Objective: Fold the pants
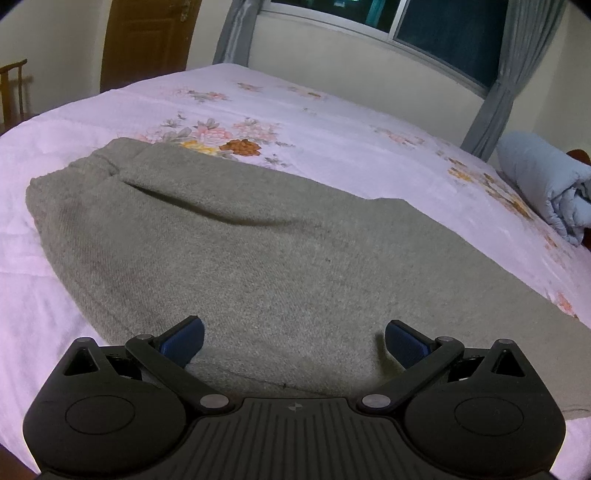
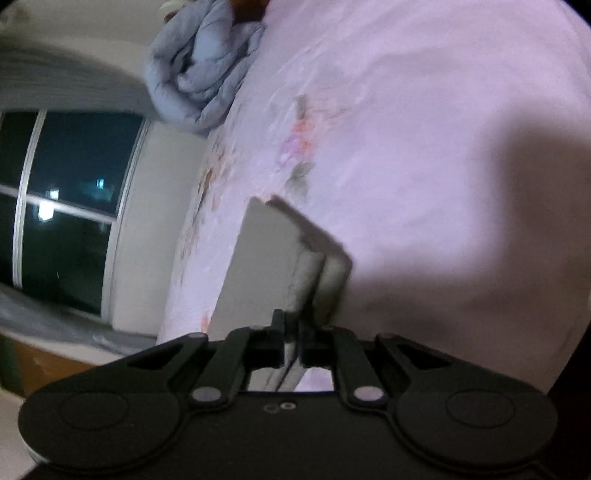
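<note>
On the bed (image 1: 92, 110), spread over a pale floral sheet, lie the grey pants (image 1: 258, 258); waistband end far-left in the left wrist view, body running toward the camera and off to the right; fabric mostly flat, one long crease across the upper part.

Left tool (image 1: 293, 341): jaws wide apart, blue pads (image 1: 184, 338) low over the cloth near its close edge, gripping nothing; contact with the fabric not certain from this angle.

Right tool (image 2: 293, 345): jaws closed on a pinch of the pants (image 2: 273, 258), which look like doubled cuff ends lifted off the sheet; frame is motion-blurred, so the layer count is a guess.

Judgement, step in hand: carrying the leg end over toward the waistband. To do it well: keep the right pinch firm through both layers; travel low so the fabric lays down without trapping air; use the left tool to pin the body at the intended fold line; align edges before release.

Beyond: rolled blue quilt (image 1: 546, 184) at the bed's far-right corner, well apart; window (image 1: 443, 22) behind.
</note>
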